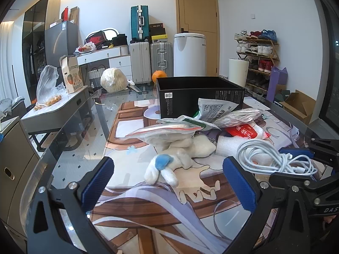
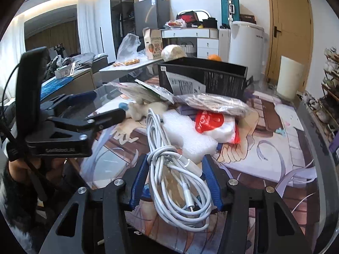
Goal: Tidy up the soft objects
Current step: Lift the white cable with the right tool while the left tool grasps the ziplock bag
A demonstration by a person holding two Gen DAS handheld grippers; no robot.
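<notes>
Two grippers are seen over a glass table [image 1: 70, 148] covered in part by a printed mat [image 1: 135, 207]. At the far side of the mat an open black box [image 1: 199, 97] is set upright; a pile of soft objects is heaped just in front of it. Within the pile, clear plastic packets [image 1: 169, 130] are stacked at the top, with one printed pouch [image 1: 216, 108] leaning against the box wall. A white foam block [image 2: 186, 135] is found to the right of centre, touching a red-and-white bag [image 2: 214, 124] on its far right. A white plush toy [image 1: 169, 165] with a blue patch is lying at the near left edge of the pile, partly under the packets. The left gripper [image 1: 169, 182] is held spread wide, nothing between its blue pads [image 1: 97, 184]; the plush toy is lying just ahead of the gap, apart from both pads. The right gripper [image 2: 175, 182] is seen with a coiled white cable [image 2: 175, 180] between its blue pads [image 2: 138, 182], both pads pressed to the bundle, so the cable is recorded as grasped. The cable's far loops are draped over the foam block. In the right wrist view the left gripper [image 2: 106, 108] is visible at the left, jaws apart, near the plush toy [image 2: 144, 109].
</notes>
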